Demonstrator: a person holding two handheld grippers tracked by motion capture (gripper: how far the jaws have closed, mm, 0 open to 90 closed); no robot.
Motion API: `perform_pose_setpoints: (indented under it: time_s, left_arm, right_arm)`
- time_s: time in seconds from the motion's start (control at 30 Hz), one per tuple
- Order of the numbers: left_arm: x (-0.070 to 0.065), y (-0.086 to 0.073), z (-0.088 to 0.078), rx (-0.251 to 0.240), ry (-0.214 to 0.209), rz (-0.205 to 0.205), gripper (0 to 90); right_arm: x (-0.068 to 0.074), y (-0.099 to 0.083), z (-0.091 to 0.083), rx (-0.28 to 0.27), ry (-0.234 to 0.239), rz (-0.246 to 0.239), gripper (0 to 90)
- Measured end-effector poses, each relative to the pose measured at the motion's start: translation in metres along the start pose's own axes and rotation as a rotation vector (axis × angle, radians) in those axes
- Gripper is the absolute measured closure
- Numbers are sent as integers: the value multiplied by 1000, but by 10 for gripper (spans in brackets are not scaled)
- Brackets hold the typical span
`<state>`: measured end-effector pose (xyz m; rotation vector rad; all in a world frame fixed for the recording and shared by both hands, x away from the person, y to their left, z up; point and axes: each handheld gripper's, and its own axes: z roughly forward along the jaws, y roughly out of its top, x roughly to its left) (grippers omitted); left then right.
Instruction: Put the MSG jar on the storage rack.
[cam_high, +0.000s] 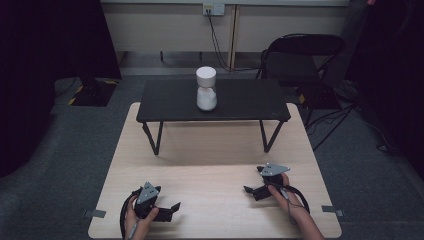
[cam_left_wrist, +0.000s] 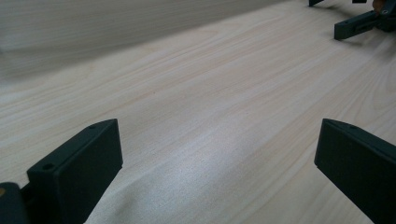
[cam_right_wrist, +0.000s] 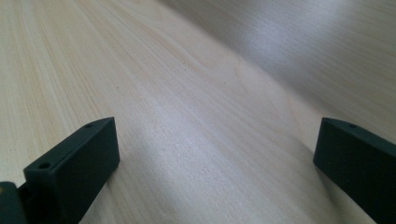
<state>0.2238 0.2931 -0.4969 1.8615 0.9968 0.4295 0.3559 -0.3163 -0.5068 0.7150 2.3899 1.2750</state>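
Left claw, right claw low (jaws spread wide), empty.

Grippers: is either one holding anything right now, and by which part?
Nothing is held. The left gripper and right gripper both have jaws wide apart over bare table.

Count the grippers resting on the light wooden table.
2. The left gripper sits near the table's front left, held by the person's left hand. The right gripper sits near the front right, held by the right hand. Both have jaws apart.
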Motion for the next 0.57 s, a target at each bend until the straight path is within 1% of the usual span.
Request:
perform_pose_setpoints:
  time_s: [0.07,0.2,0.23,0.3,0.33,0.5,0.57]
  left_arm:
    - [1,-1,1,-1,-5,1,2]
    - [0,-1,2,4,5,6,1]
    - [-1,-1,3,9,7,13,2]
    - [0,-1,4,8,-1,9,2]
    - [0,-1,4,12,-1,17,2]
    - [-1,-1,6,17,5,22,2]
    - [-2,-3,7,11,11,19,3]
  right_arm:
    - [0,0,0,0,0,0,0]
    - [0,0,0,0,0,0,0]
    - [0,0,0,0,0,0,0]
    - [0,0,0,0,0,0,0]
    - [0,0,0,0,0,0,0]
    - [0,0,0,0,0,0,0]
    - [0,0,0,0,0,0,0]
